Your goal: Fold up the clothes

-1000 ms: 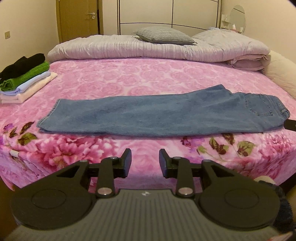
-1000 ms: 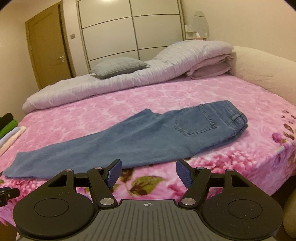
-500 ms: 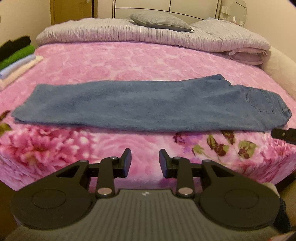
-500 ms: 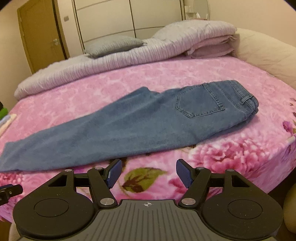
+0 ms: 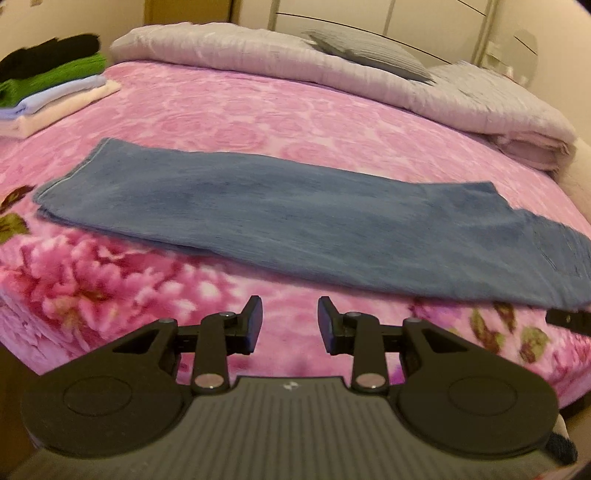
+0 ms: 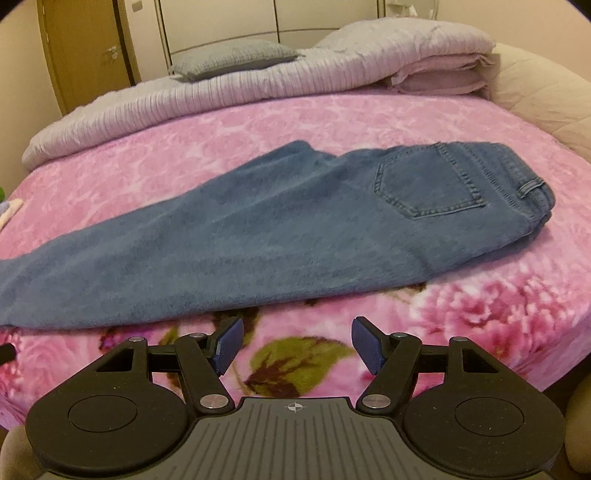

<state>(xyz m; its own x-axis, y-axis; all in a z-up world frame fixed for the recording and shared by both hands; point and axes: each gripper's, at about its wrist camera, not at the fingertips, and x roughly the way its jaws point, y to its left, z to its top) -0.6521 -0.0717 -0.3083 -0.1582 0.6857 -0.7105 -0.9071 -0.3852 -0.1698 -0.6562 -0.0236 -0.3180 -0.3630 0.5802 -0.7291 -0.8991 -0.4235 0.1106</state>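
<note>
A: Task thing first, where is it?
B: Blue jeans (image 5: 295,218), folded lengthwise leg on leg, lying flat across the pink floral bed (image 5: 221,110). In the left wrist view they run from the hems at middle left to the waist at the right edge.

A: And the right wrist view?
B: Same jeans (image 6: 258,236); waist and back pocket (image 6: 428,184) upper right of centre, legs trailing off to the left edge.

A: Left gripper?
B: Left gripper (image 5: 290,325) at bottom centre, jaws standing narrowly apart, nothing between them. It hangs over the near edge of the bed, just short of the jeans' long edge, not touching.

A: Right gripper?
B: Right gripper (image 6: 297,345) bottom centre, jaws spread wide, nothing between them. Blue pads (image 6: 229,345) show. Also over the bed's near edge, just below the jeans' lower edge, apart from the cloth.

A: Other stuff?
B: Stack of folded clothes (image 5: 48,92) upper left in the left view: black on top, then green, pale blue, cream. Rolled grey duvet (image 5: 332,74) along the far side of the bed with a grey pillow (image 5: 369,55) on it. Wardrobe doors (image 6: 258,22) and a wooden door (image 6: 85,48) behind in the right view. Frames slightly blurred.
</note>
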